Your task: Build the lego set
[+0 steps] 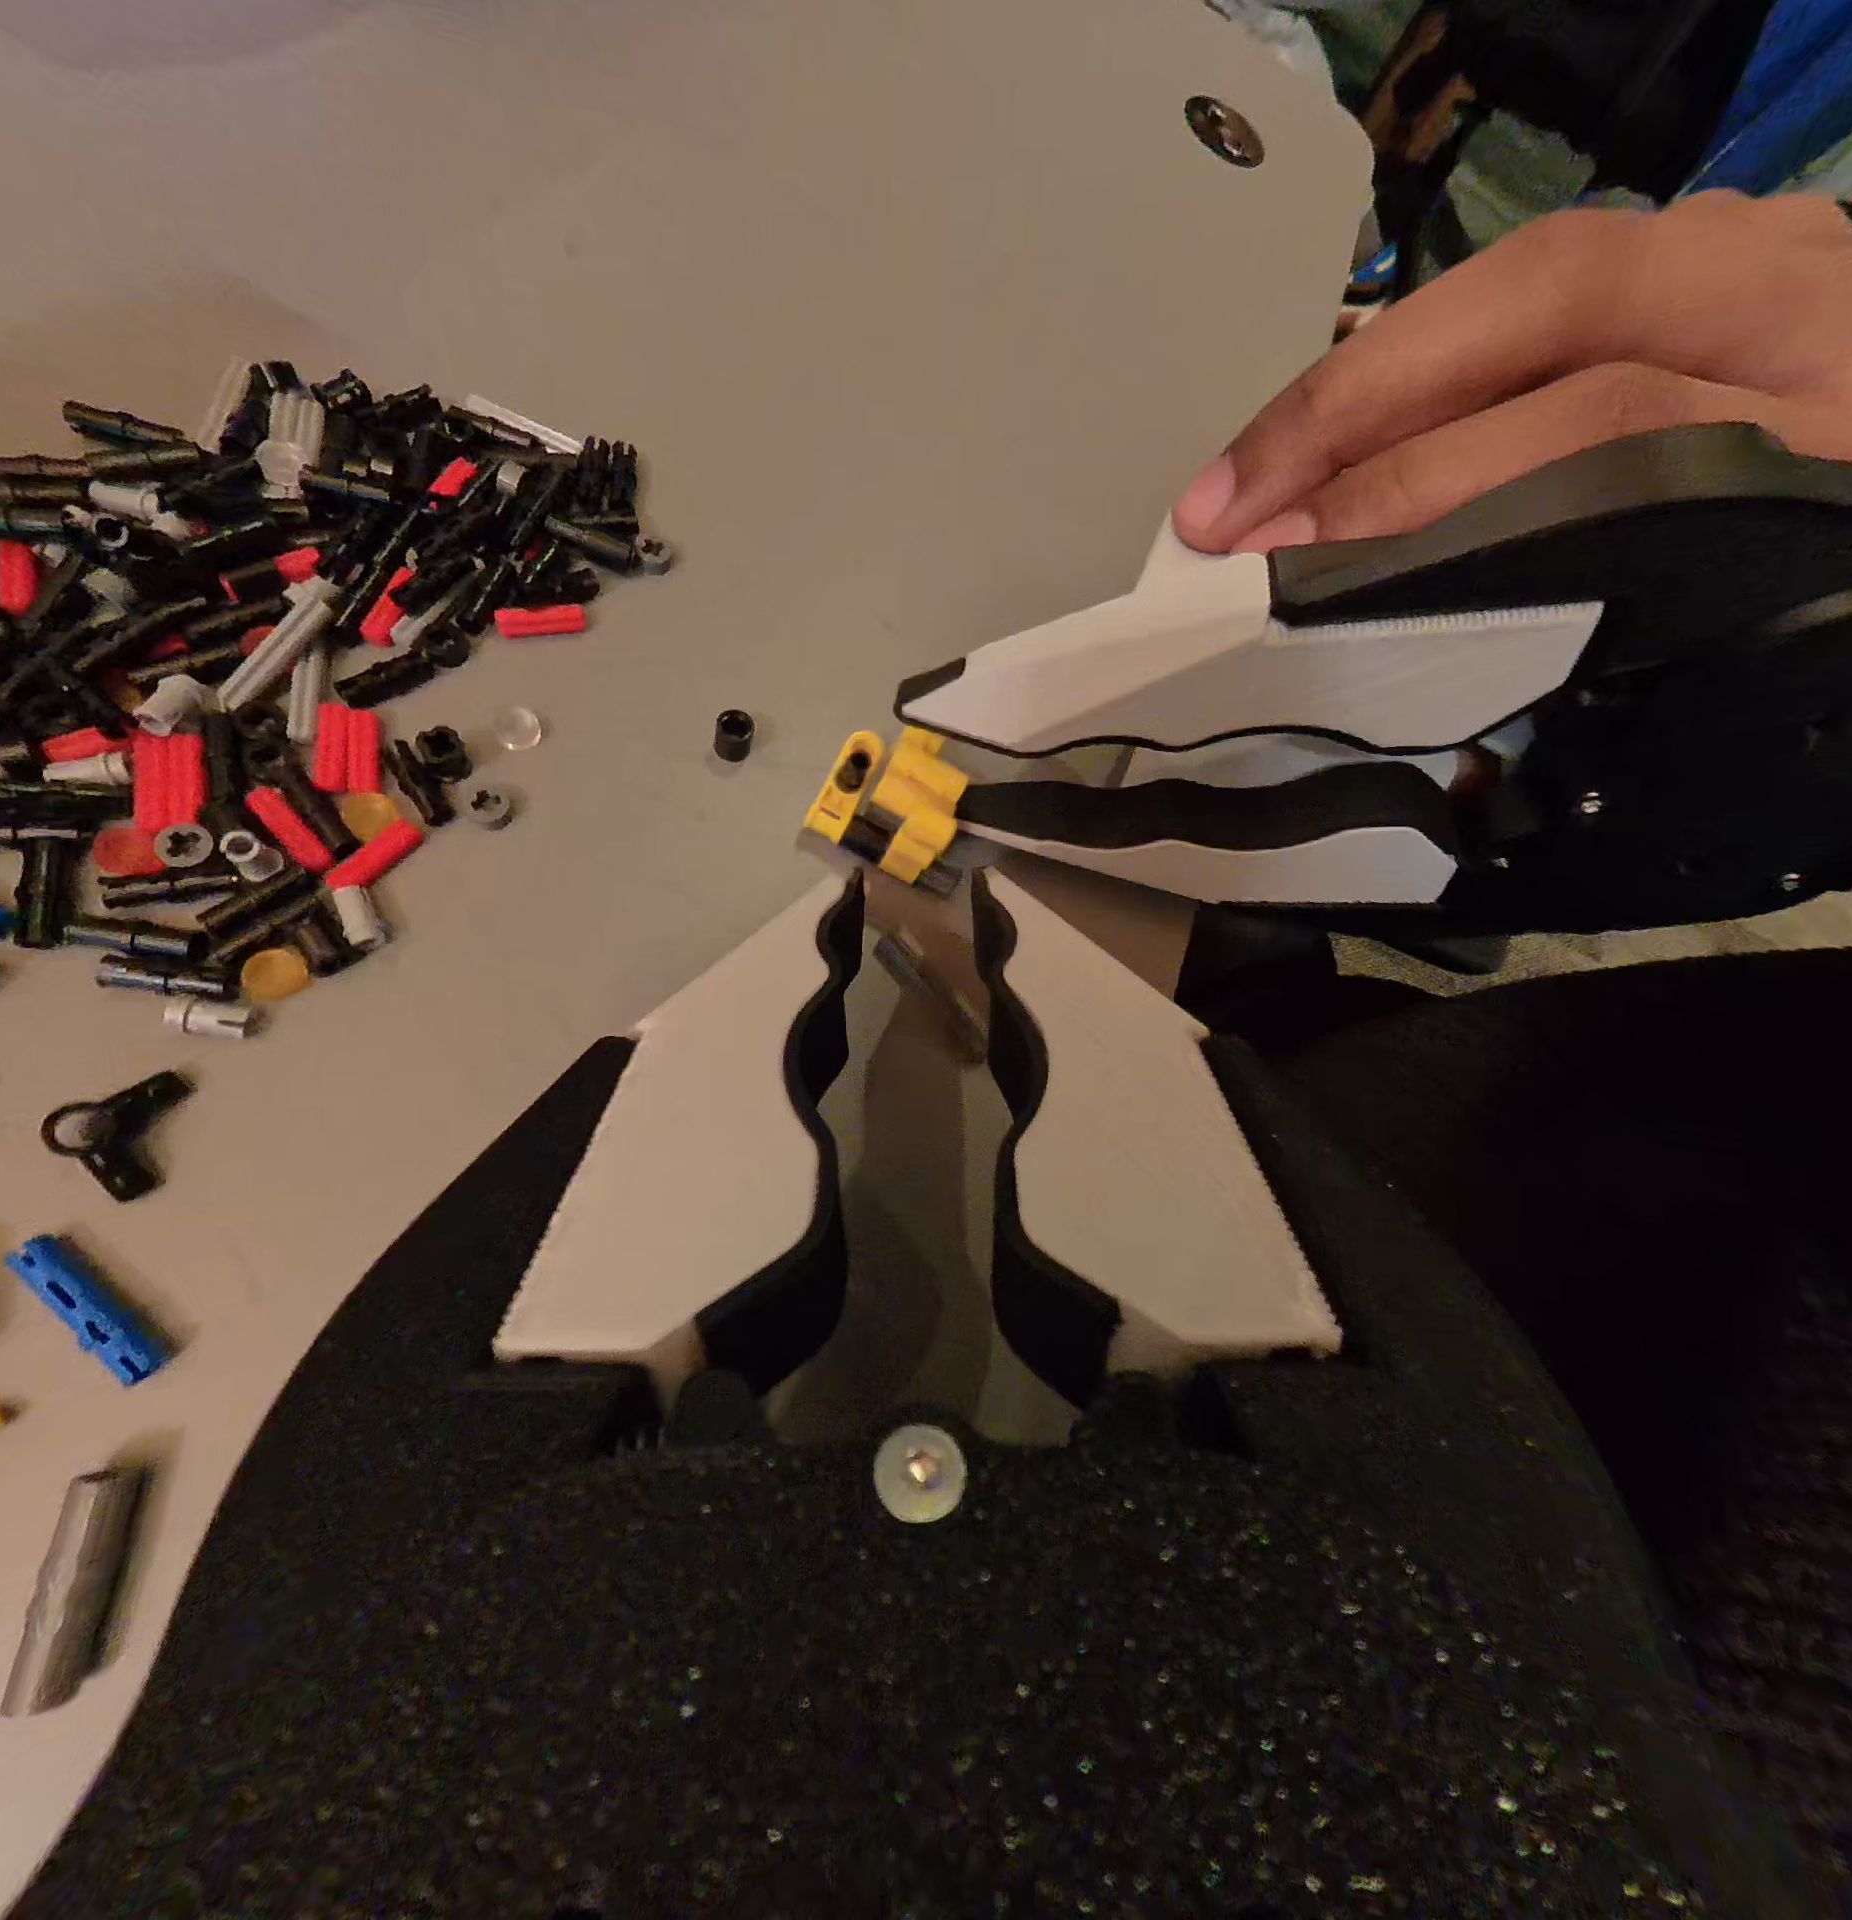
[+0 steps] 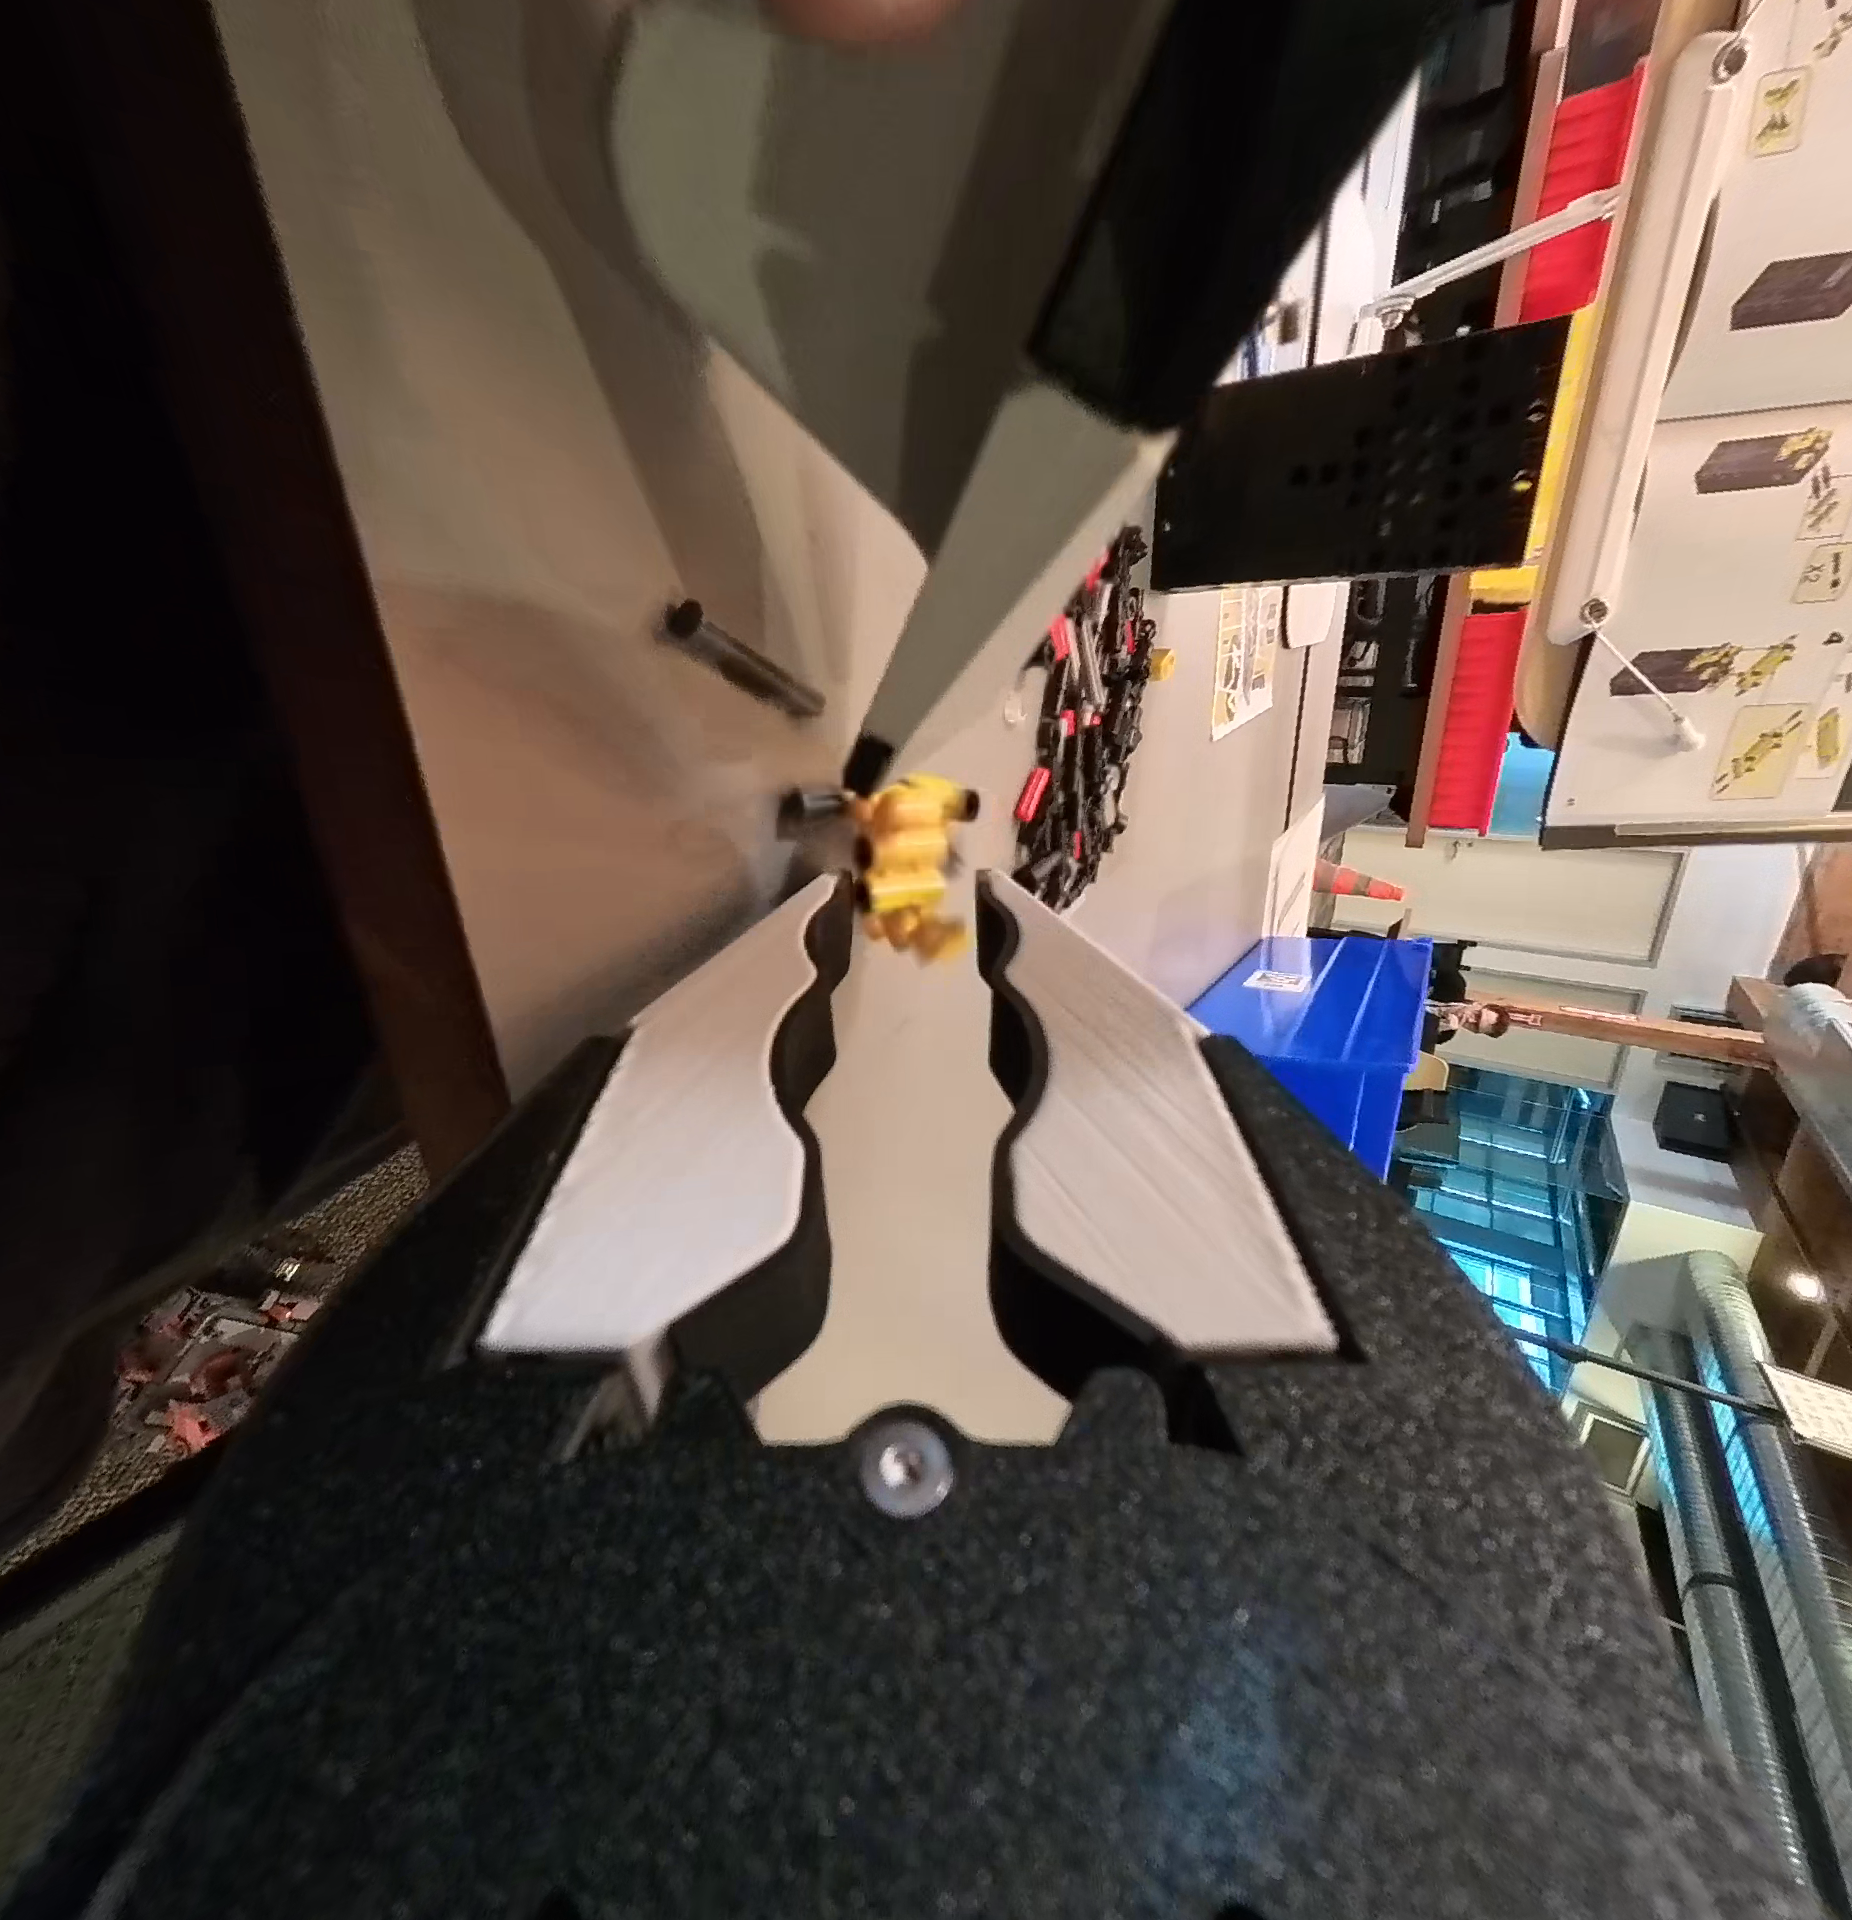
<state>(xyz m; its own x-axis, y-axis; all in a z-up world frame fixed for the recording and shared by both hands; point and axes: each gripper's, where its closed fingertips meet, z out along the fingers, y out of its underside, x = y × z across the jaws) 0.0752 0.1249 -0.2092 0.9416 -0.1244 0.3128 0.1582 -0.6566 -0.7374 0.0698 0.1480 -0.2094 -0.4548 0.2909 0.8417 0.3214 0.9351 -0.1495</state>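
My right gripper (image 2: pixel 911 899) is shut on a small yellow assembly of pin connectors (image 2: pixel 906 857) with black pins in it, held at the fingertips just above the grey table (image 1: pixel 797 364). In the left wrist view it comes in from the right (image 1: pixel 932 764), with the yellow assembly (image 1: pixel 901 800) between its pads and a hand (image 1: pixel 1524 374) on top. My left gripper (image 1: pixel 919 888) is open by a narrow gap, its tips just under the assembly. A blurred grey bar (image 1: pixel 932 987) shows between its fingers; whether it lies on the table I cannot tell. One left finger (image 2: pixel 984 582) reaches in from above.
A pile of black, red and grey pins (image 1: pixel 226 675) lies at the left. Loose near it are a black bush (image 1: pixel 733 735), a black connector (image 1: pixel 111 1132), a blue beam (image 1: pixel 86 1309) and a grey axle (image 1: pixel 70 1579). A blue bin (image 2: pixel 1317 1039) stands beyond the table. Less than 4 cm separates the two grippers' tips.
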